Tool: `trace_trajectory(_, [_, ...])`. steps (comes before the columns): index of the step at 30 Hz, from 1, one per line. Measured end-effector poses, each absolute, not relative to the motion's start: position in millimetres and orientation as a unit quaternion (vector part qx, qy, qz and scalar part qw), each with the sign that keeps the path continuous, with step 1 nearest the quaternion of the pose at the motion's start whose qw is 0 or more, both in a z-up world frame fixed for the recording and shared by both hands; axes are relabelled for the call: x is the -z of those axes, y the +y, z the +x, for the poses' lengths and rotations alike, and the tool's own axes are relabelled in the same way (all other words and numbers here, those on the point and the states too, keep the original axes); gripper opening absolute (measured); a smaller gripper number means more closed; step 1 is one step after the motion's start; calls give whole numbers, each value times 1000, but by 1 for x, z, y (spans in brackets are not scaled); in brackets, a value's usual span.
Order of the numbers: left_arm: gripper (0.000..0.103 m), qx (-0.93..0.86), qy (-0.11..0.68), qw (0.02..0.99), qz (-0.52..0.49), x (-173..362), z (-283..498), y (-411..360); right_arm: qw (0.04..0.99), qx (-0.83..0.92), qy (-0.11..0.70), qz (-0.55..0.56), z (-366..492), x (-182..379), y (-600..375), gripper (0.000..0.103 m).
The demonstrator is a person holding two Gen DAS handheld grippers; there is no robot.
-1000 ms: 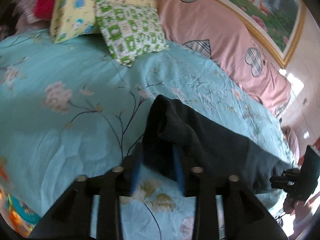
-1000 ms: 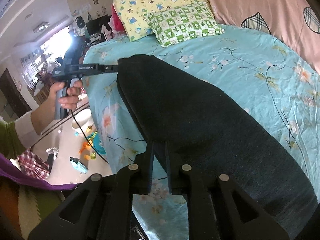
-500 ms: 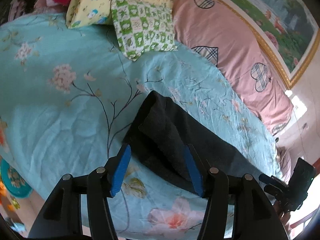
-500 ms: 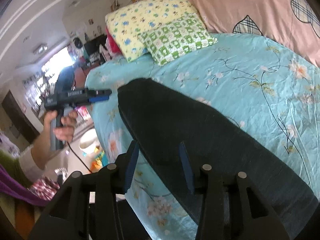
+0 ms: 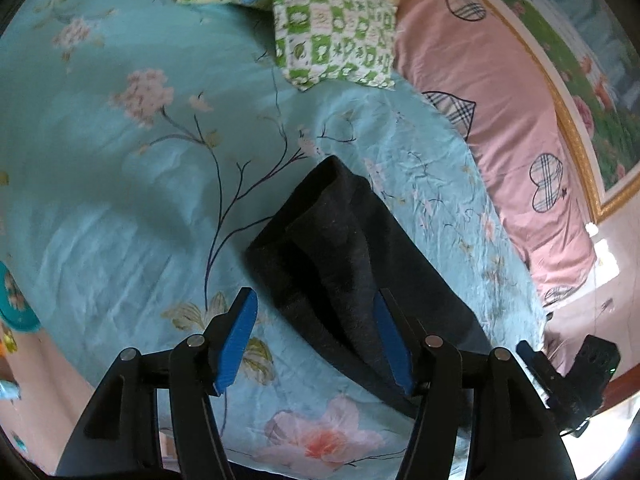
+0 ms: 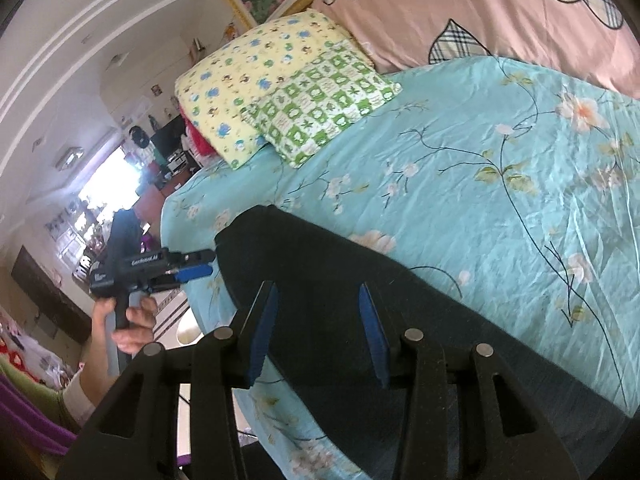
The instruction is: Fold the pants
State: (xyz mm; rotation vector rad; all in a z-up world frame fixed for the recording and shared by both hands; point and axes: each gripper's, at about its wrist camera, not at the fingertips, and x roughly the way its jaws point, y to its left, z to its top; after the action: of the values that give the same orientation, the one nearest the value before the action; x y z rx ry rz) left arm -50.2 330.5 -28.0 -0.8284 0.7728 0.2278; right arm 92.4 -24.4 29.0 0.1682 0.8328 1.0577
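— Fingers point(image 5: 236, 338) on the left gripper point(image 5: 316, 340)?
— Spread wide, holding nothing, above the end of the dark pants point(image 5: 360, 264).
— And the right gripper point(image 6: 318, 330)?
— Wide apart too, empty, over the cloth.
— Where do the pants lie?
— Flat on the blue flowered bedsheet point(image 6: 500, 208), near its edge, well apart from the green pillow point(image 6: 320, 108).

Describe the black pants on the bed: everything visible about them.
The pants are black, of a soft, slightly fuzzy knit-looking fabric. They lie flat as a long narrow strip, folded lengthwise with one layer over another, near the edge of the floral turquoise bedsheet. One end is squared off, with layered edges showing. Both the left gripper and the right gripper hover open above them, neither gripping the cloth.
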Motion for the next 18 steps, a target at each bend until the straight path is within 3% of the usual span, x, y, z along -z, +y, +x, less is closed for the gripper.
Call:
trace_trajectory(12, [63, -116, 376, 806, -442, 45, -32, 343, 747, -450, 473, 124, 173, -4, -7, 44])
trace_trajectory(18, [63, -114, 383, 801, -445, 54, -26, 342, 732, -438, 513, 92, 199, 20, 17, 44])
